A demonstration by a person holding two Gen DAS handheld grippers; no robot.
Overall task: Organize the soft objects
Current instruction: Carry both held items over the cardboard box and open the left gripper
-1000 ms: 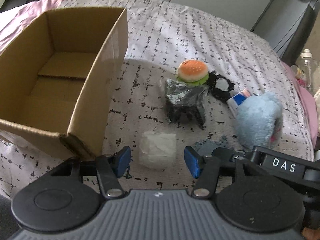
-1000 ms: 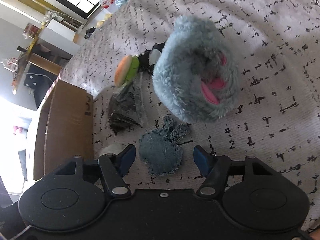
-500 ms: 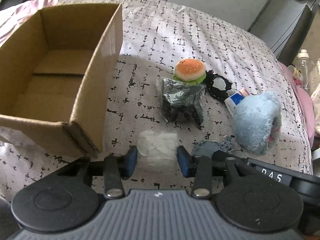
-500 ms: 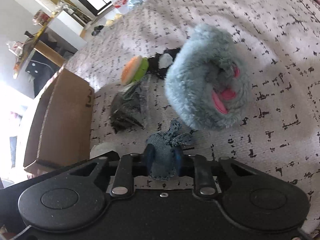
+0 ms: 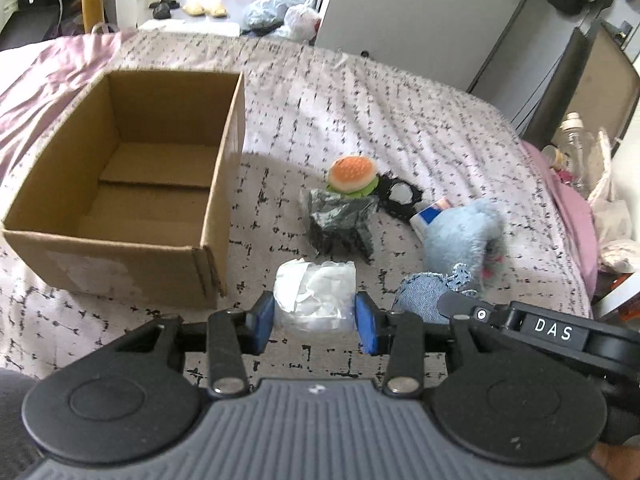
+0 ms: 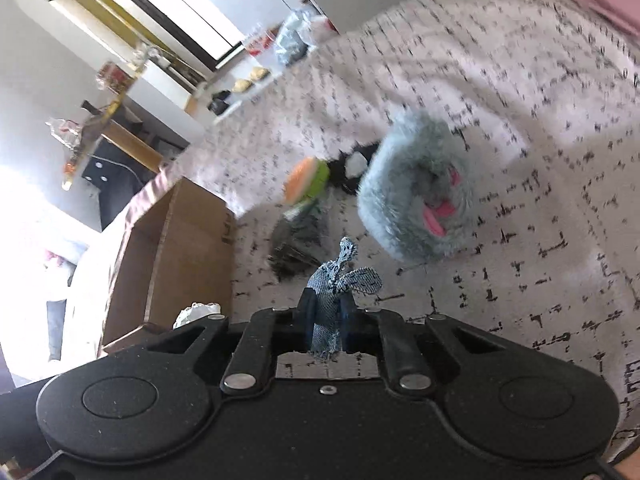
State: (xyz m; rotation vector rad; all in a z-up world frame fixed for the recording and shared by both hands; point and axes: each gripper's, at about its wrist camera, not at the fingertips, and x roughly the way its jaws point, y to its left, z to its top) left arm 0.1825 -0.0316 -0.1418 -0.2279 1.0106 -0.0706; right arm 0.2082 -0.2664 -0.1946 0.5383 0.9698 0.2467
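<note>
Left wrist view: left hand-held gripper (image 5: 315, 320) is partly closed, its blue pads pressing both sides of the white wad (image 5: 315, 294), which sits on the bed (image 5: 360, 92) just beside the box (image 5: 132, 196). Right hand-held gripper (image 6: 327, 316) is closed almost fully, pinching the denim piece (image 6: 334, 292) at its lower end; the upper flaps stand free above the pads.

Assessment: both items look light, soft and compressible. The wad appears crinkly and loosely packed, so it may deform or slip; a grip across its middle seems soundest. The denim is limp and should hang from its pinch point without harm.

Remaining on the bed: burger toy (image 5: 352, 174), dark bag (image 5: 340, 220), blue plush (image 5: 460, 236). The box interior shows nothing inside
</note>
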